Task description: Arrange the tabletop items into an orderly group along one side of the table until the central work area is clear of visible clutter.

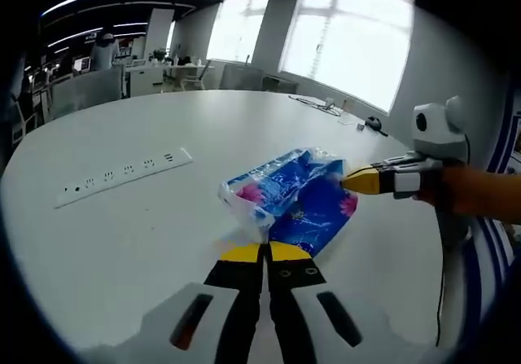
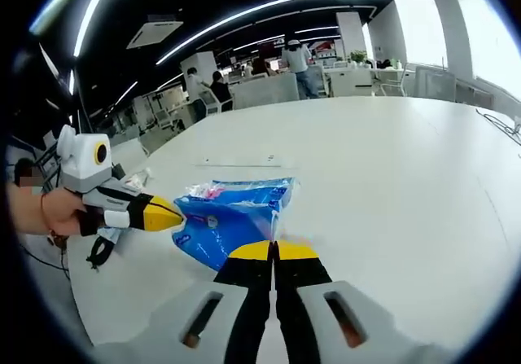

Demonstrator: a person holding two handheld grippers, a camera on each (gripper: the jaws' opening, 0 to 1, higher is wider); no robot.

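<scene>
both grippers [image 1: 262, 252] [image 2: 274, 251] pinched together touch the crinkly blue plastic pack [image 1: 291, 197] on the smooth white table [image 1: 122, 242].

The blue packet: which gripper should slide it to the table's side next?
Either, probably: both touch the blue packet. The left gripper has shut tips at its near edge; the right gripper meets its far side. I'd lean right, whose side also shows a near table edge.
</scene>
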